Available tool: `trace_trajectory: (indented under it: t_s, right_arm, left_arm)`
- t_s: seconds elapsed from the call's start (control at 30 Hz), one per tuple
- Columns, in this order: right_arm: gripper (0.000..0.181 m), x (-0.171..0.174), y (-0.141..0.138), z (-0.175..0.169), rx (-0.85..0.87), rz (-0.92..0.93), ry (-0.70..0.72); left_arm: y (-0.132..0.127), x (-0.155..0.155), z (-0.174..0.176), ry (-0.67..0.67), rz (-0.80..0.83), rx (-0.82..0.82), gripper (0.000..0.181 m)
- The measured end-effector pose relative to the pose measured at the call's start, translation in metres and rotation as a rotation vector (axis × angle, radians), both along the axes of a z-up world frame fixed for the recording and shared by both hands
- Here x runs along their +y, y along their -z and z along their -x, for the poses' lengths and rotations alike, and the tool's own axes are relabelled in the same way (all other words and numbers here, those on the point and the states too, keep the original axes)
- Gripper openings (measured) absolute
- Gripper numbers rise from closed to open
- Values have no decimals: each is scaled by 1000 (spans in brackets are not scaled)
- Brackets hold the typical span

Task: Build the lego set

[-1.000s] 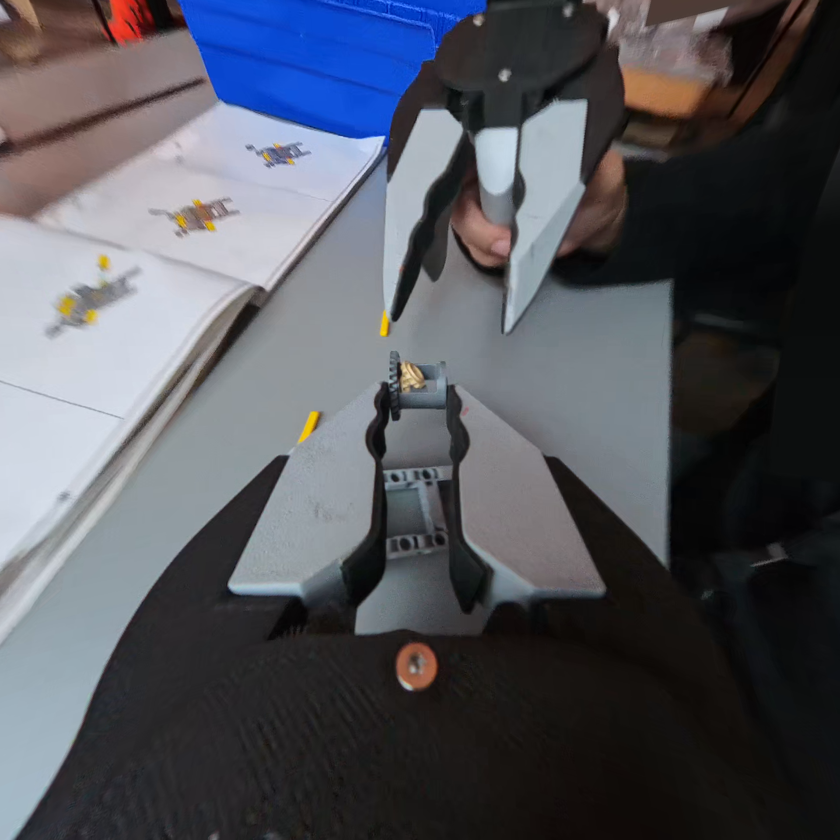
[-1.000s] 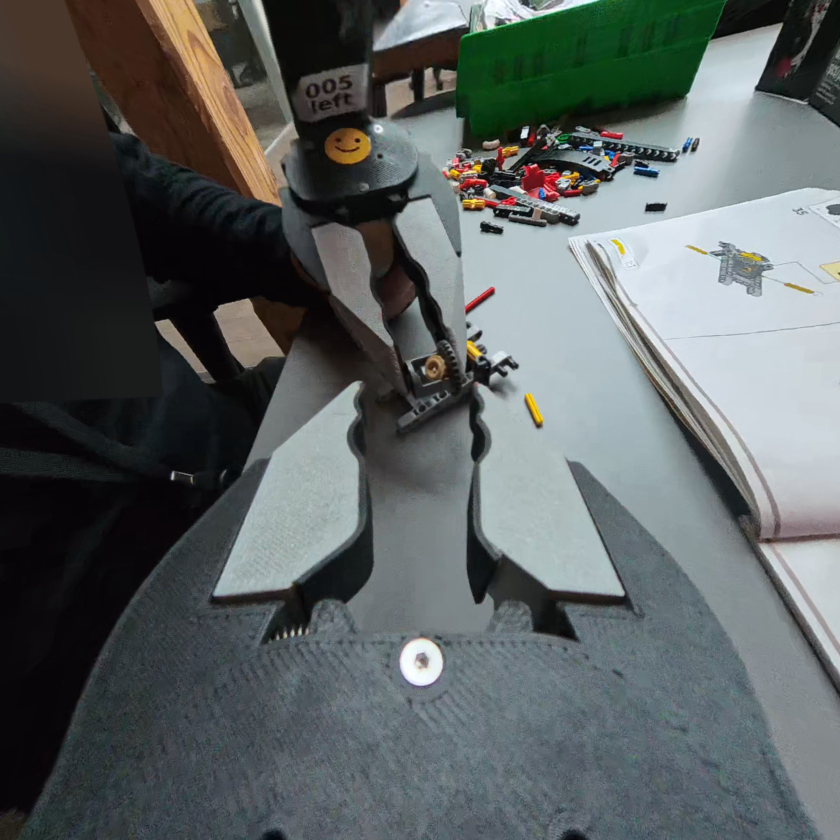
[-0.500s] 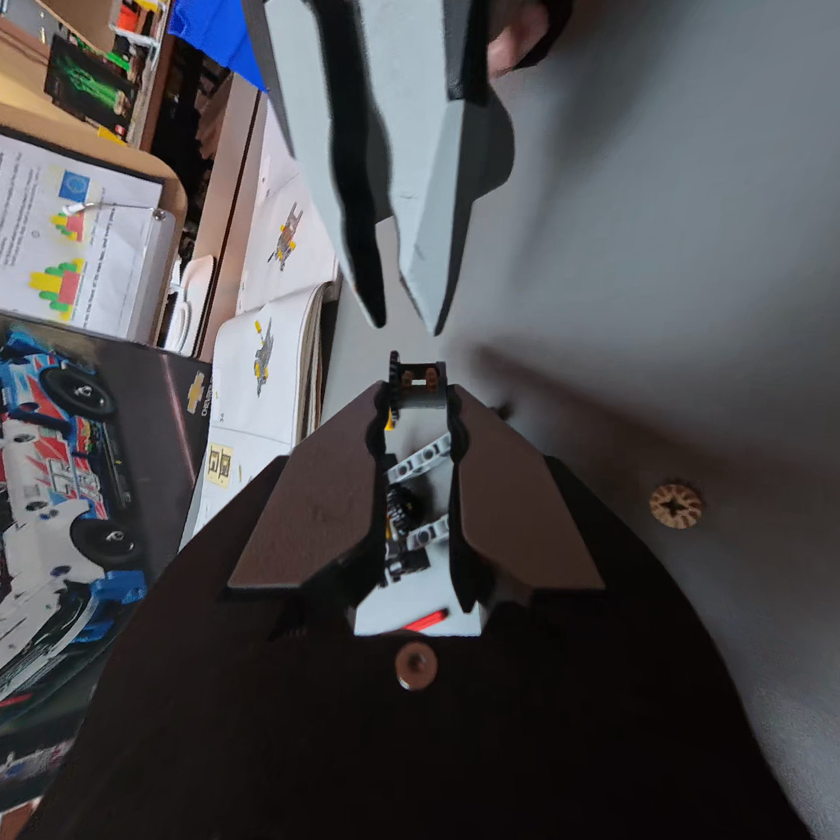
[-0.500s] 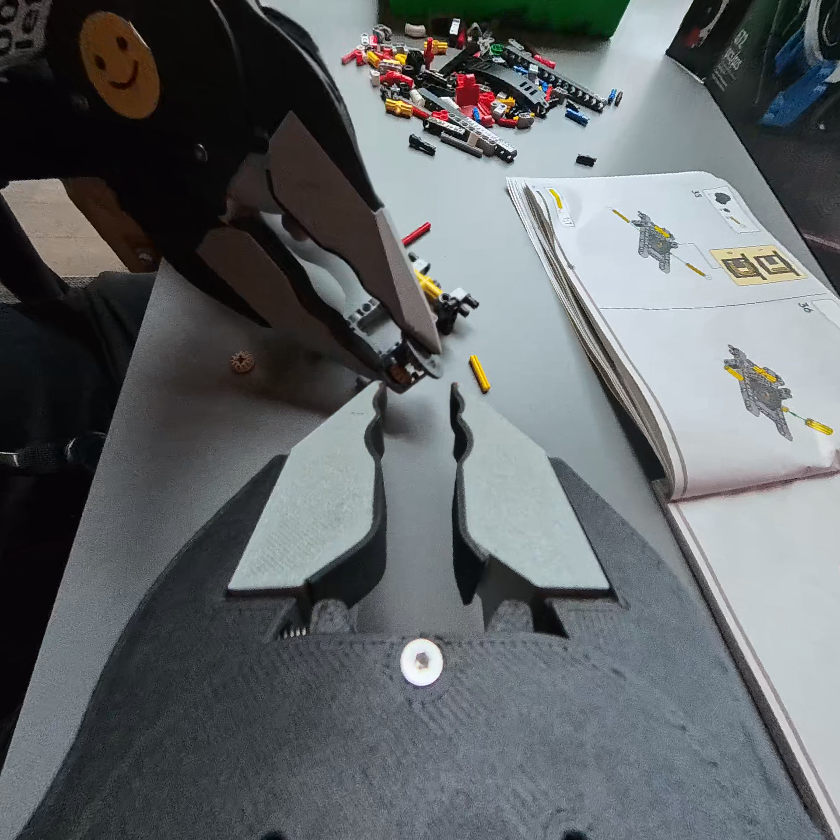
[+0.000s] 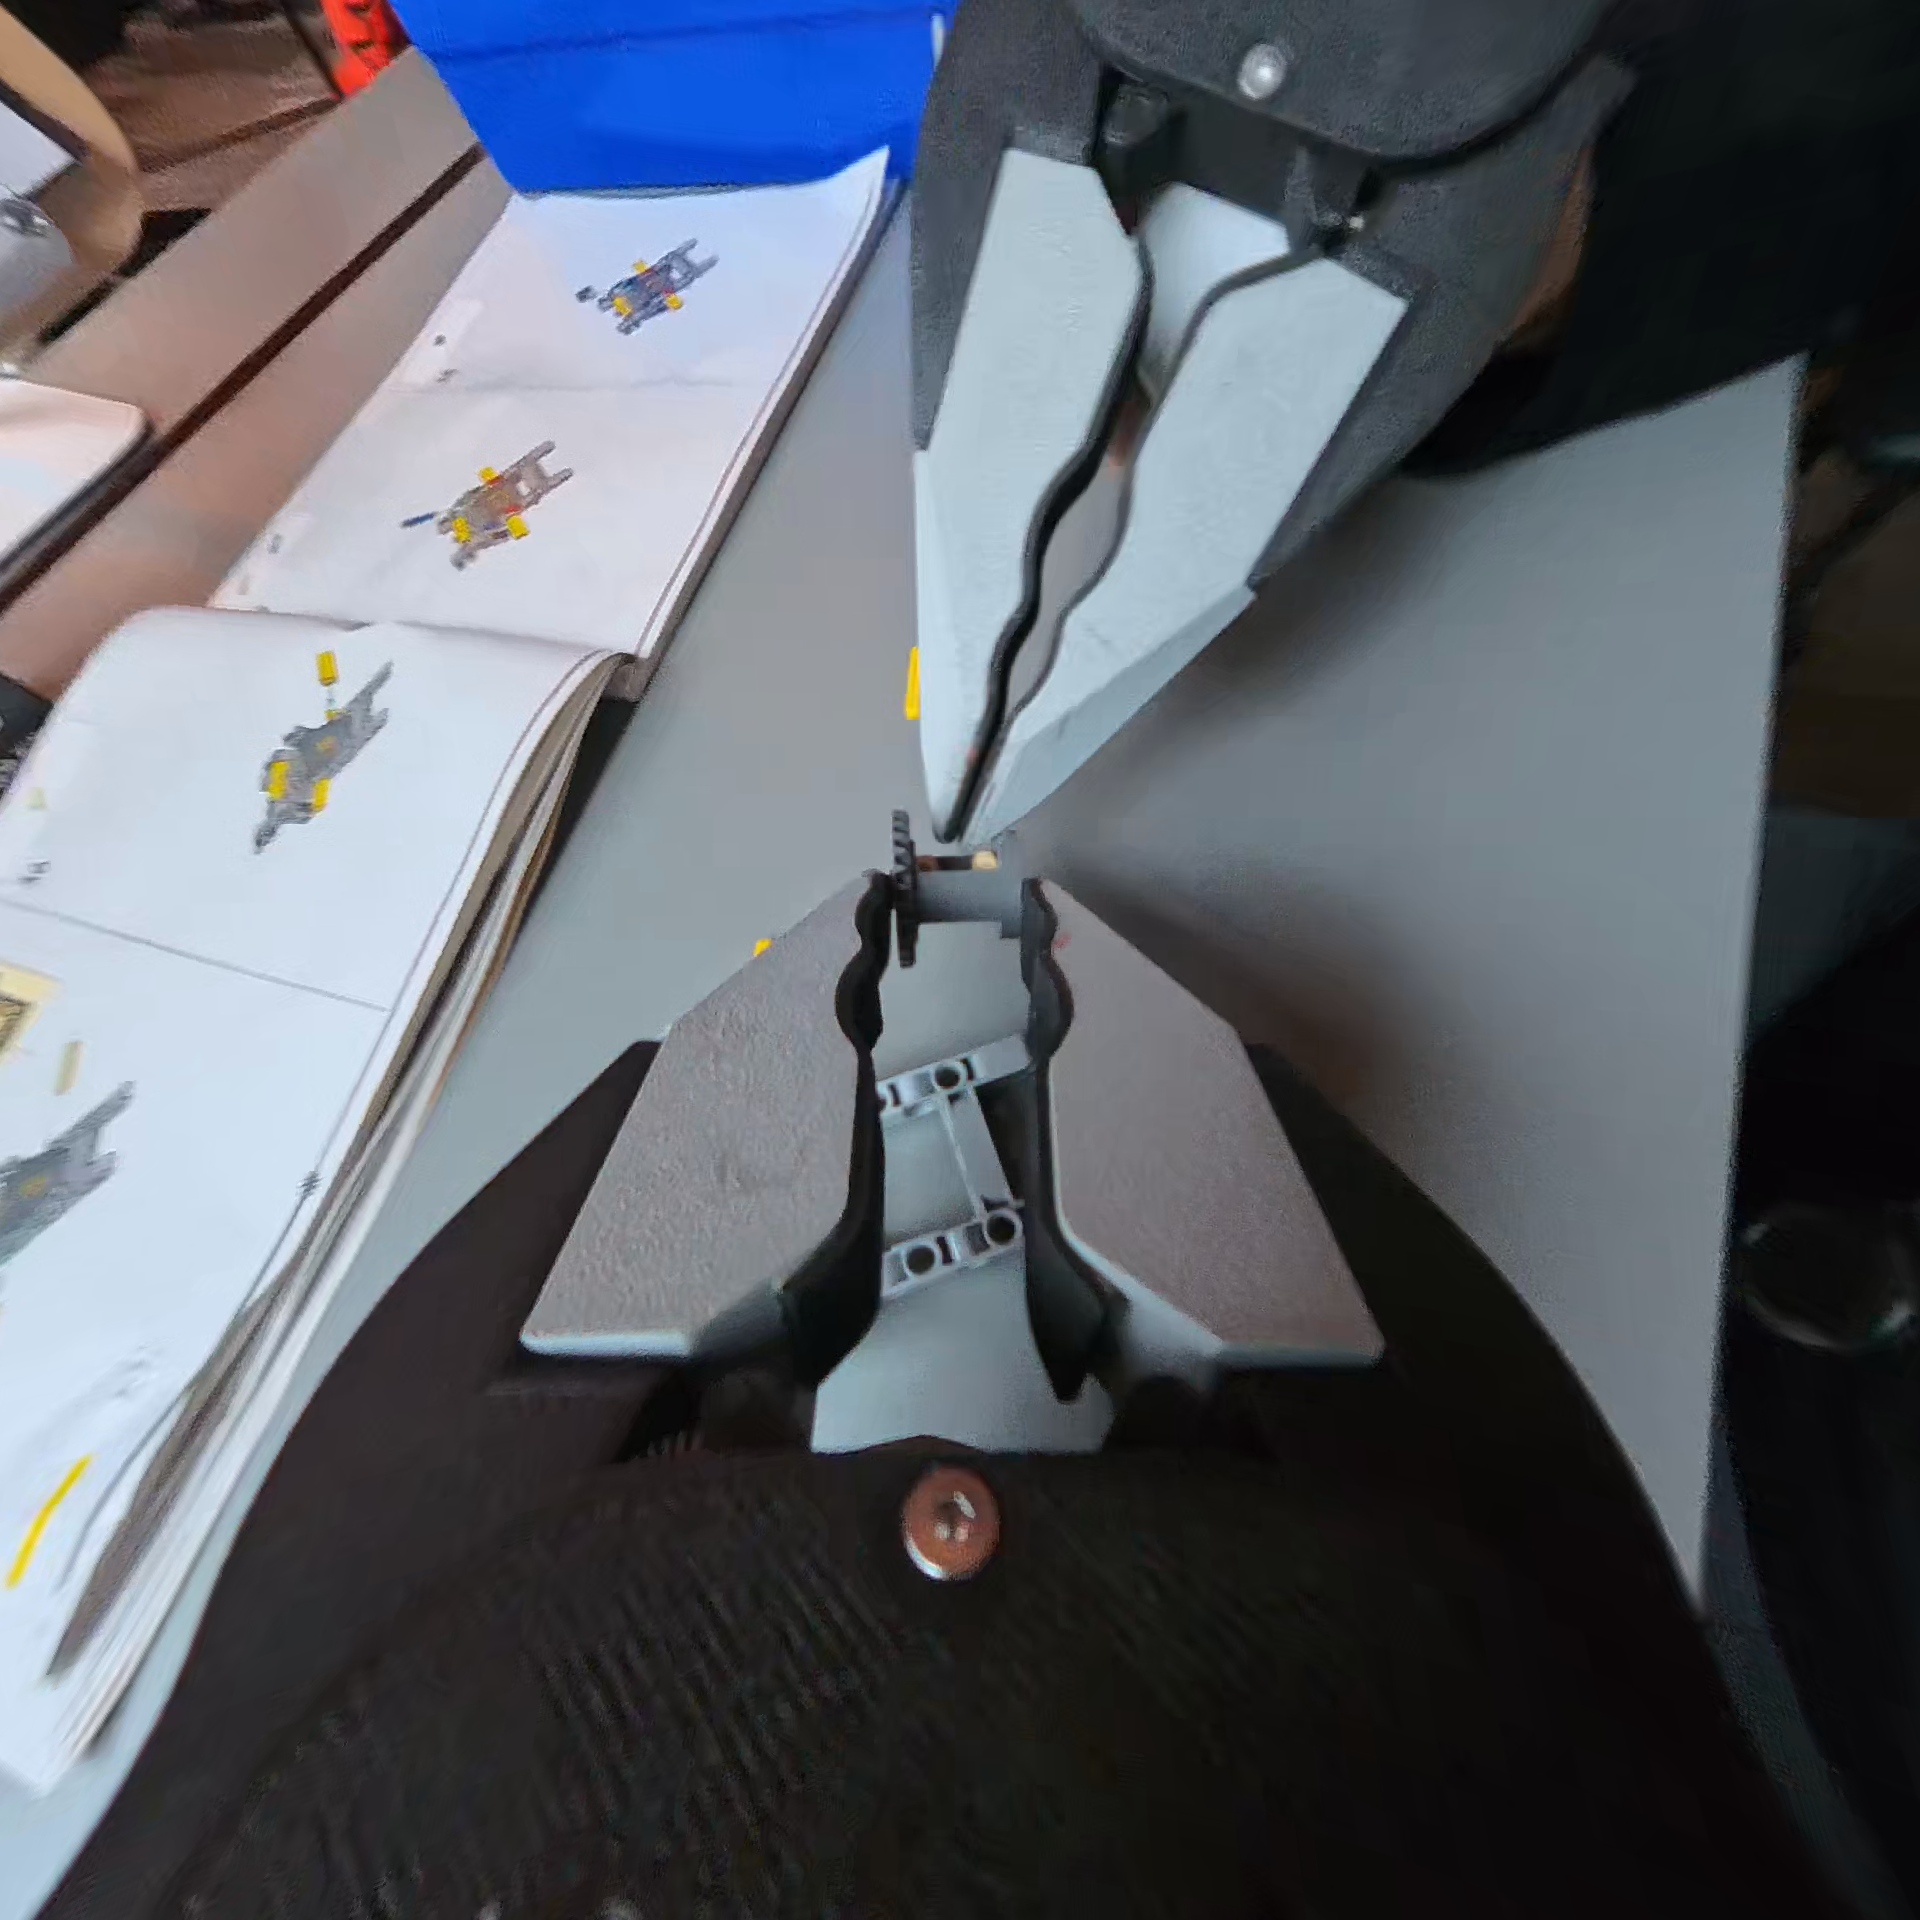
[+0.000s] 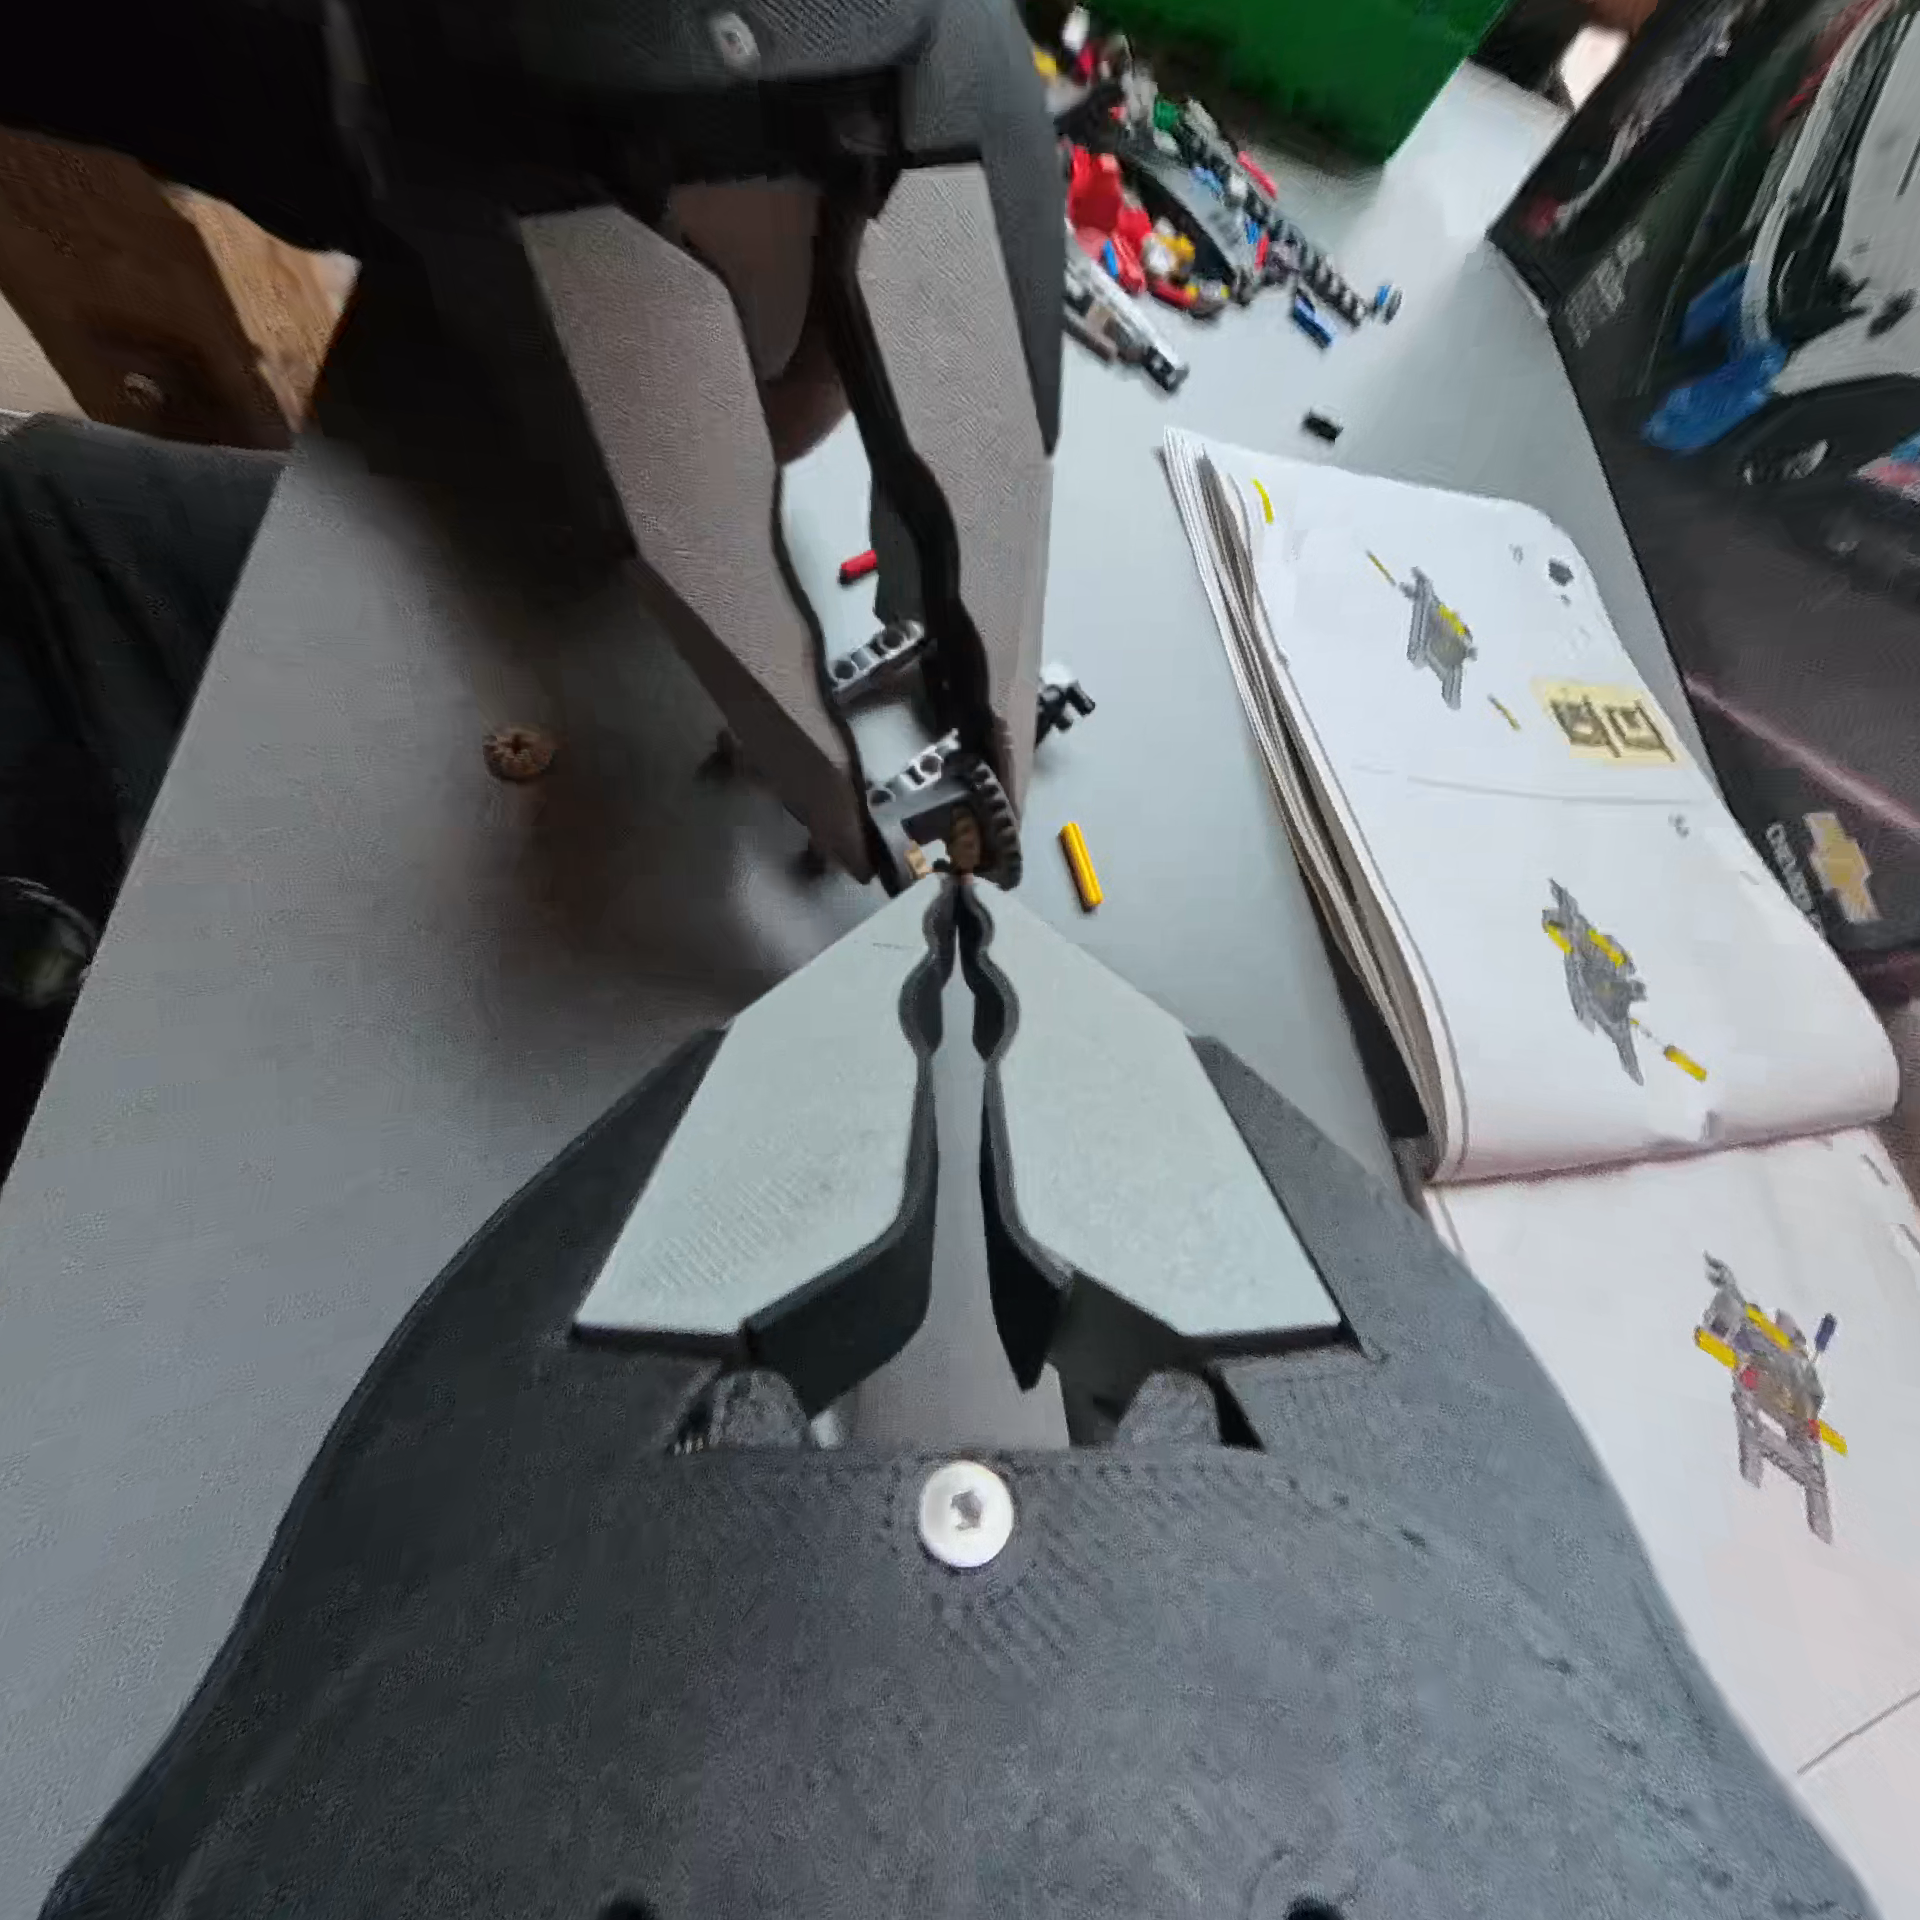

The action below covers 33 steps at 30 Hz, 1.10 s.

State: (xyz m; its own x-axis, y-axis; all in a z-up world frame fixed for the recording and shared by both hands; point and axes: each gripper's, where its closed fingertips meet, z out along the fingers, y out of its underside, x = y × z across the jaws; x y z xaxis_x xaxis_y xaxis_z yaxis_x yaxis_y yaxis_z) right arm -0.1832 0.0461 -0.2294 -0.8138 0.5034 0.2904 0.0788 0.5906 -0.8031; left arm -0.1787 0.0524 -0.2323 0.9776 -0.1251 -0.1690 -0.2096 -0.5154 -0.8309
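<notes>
My left gripper [image 5: 954, 914] is shut on a grey lego assembly [image 5: 961, 899]. It has a black gear [image 5: 902, 894] at its left end and a light grey frame [image 5: 945, 1174] running back between my fingers. The right wrist view shows the same assembly [image 6: 914, 790] held above the table, with a tan bevel gear [image 6: 966, 831] beside the black gear [image 6: 1000, 821]. My right gripper [image 6: 961, 896] is shut, with its tips right at that tan gear and nothing visible between the pads. It also shows in the left wrist view [image 5: 961, 821], coming down onto the assembly.
A loose tan gear [image 6: 516, 750] and a yellow axle [image 6: 1081, 865] lie on the grey table [image 6: 312, 987]. An open instruction booklet [image 6: 1507, 831] lies to the right. Behind it are a pile of pieces [image 6: 1174, 260], a green bin [image 6: 1299, 62] and the set's box [image 6: 1766, 312]. A blue bin [image 5: 675, 83] is also in view.
My right gripper went from wide open to shut and brought its tips to the gear end of the assembly. My left gripper tilted and came back level, still holding the assembly.
</notes>
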Motion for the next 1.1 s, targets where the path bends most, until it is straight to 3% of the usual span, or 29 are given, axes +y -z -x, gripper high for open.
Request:
trace_trajectory:
  t_s: [0.07, 0.13, 0.2, 0.3, 0.37, 0.5, 0.6, 1.0, 1.1]
  right_arm:
    - [0, -1, -8, -1, 36, 36, -18]
    - [1, 3, -5, 2, -1, 40, -2]
    - [15, 9, -5, 7, -23, 64, 34]
    - [0, -4, -13, -7, -48, 141, -63]
    - [0, -5, -7, -6, -55, 109, -53]
    - [0, -7, -30, -12, -15, 226, -95]
    - [10, -4, -22, -12, -31, 176, -94]
    - [12, -9, -25, -12, 177, 86, -73]
    - [1, -15, -23, -23, 183, 85, -130]
  left_arm:
    - [-5, -1, -2, 31, -38, 11, 22]
    - [-5, -1, -2, 52, -41, 137, 22]
    - [-2, -2, 2, 58, -48, 229, 23]
    - [-4, -2, -1, 61, -72, 192, 22]
    - [-4, -2, 1, 48, -55, 186, 23]
    - [-9, -3, -7, 95, -102, 177, 22]
    - [-14, -2, -6, 93, -138, 158, 22]
    - [-20, -1, -8, 84, -173, 82, 22]
    - [-18, -3, -13, 120, -166, 77, 22]
